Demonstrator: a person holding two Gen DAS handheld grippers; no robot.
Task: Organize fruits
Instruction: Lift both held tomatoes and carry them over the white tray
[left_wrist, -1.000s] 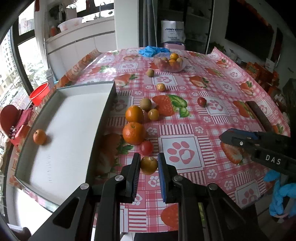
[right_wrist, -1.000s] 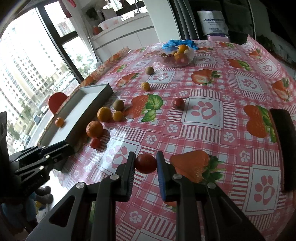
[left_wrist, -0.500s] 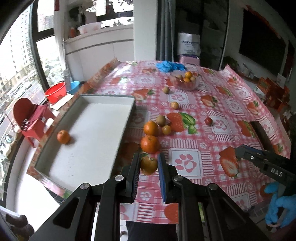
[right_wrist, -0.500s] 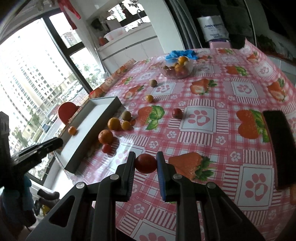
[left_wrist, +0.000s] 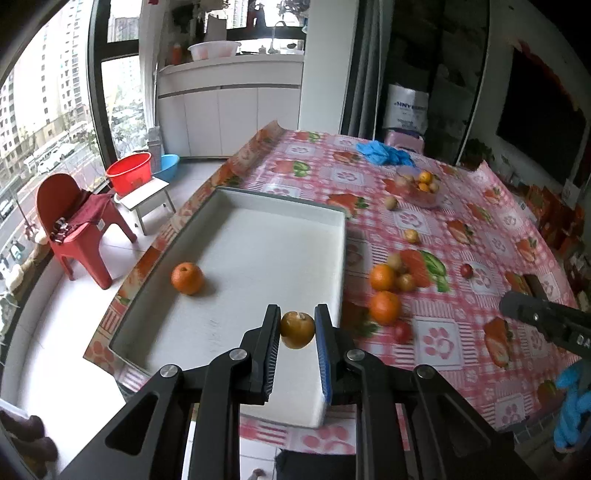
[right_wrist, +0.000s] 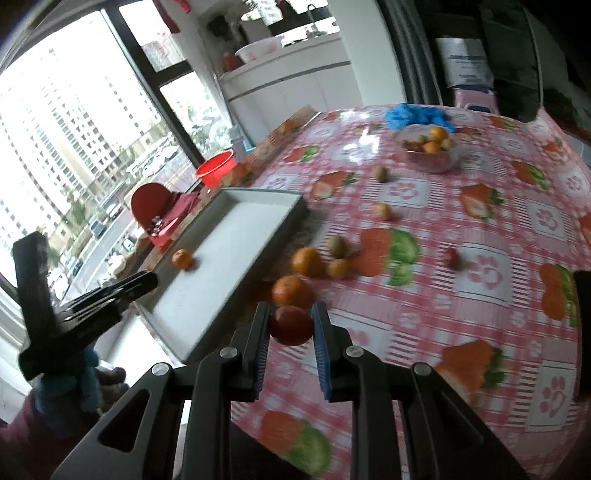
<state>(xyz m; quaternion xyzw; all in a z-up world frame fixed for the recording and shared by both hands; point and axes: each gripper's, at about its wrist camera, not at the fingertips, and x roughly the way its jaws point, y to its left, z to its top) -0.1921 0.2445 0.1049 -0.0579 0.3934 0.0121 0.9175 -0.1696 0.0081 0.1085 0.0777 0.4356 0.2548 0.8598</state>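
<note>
Carried over the white tray (left_wrist: 258, 206), left tool (left_wrist: 296, 329) grips brown fruit (left_wrist: 297, 329); "DA" on right tool (left_wrist: 546, 321).

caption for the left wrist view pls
Left gripper carries a brown-yellow fruit over the white tray.

My left gripper (left_wrist: 297, 328) pinches a brownish-yellow fruit (left_wrist: 297, 329) over the white tray (left_wrist: 236, 206) — one orange (left_wrist: 187, 278) lies inside. My right gripper (right_wrist: 290, 325) clamps a red fruit (right_wrist: 290, 325) above the cloth.
</note>
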